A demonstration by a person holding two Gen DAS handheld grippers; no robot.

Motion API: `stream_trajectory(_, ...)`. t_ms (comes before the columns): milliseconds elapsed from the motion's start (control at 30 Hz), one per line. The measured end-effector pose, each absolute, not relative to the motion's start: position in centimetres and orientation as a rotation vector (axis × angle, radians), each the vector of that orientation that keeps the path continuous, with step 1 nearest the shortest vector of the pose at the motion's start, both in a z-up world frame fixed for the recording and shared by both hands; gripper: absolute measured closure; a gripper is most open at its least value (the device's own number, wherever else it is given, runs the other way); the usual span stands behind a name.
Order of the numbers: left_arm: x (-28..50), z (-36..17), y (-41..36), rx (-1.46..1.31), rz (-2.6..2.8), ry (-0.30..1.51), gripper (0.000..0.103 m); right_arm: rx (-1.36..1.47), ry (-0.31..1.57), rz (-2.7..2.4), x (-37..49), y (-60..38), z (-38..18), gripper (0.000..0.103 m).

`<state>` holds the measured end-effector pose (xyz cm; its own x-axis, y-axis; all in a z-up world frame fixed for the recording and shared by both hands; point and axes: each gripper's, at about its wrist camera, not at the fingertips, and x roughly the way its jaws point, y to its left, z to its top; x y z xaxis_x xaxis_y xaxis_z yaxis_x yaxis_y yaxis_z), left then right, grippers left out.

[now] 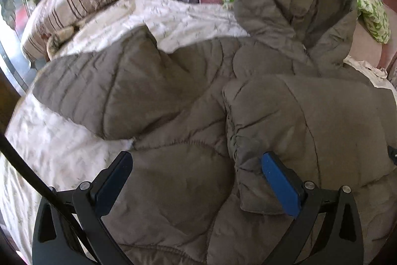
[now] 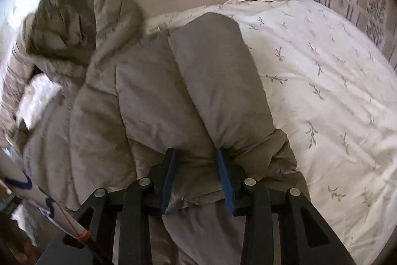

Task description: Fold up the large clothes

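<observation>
Pinching jacket [image 2: 148,96], right gripper [image 2: 196,165] angles downward.

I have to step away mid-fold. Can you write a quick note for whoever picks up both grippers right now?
Left gripper: open, over the jacket, holding nothing.
Right gripper: closed on a bunched sleeve fold.
The grey padded jacket lies on the white bedspread, hood toward the pillows.
Done: one sleeve lies across the body.
Left: the rest of the fold.
</observation>
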<state>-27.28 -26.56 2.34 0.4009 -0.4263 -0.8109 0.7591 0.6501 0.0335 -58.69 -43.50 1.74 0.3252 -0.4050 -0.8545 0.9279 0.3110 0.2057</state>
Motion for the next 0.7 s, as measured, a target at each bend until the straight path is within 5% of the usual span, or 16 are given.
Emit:
stream_trajectory(200,-26.8,2.6,-25.6,0.372,-0.796,0.893,0.0,0.752,0.736,-1.051,-58.9,-41.8,4.4,0.066)
stream_trajectory(233,-26.8,2.8,-25.5,0.358,-0.809,0.903,0.0,0.741,0.707,-1.051,-59.1,-41.5,5.0,0.06)
stream_trajectory(267,-27.0,3.2,-25.4,0.341,-0.83,0.902,0.0,0.743,0.664,-1.048,-59.5,-41.0,5.7,0.04)
stream_trajectory(333,-27.4,3.9,-25.2,0.339,-0.837,0.876,0.0,0.771,0.571,-1.013,-60.1,-40.0,6.8,0.019)
stream_trajectory(700,-29.7,7.0,-24.4,0.348,-0.906,0.734,0.0,1.152,0.326,-0.608,-58.3,-38.3,6.7,0.018)
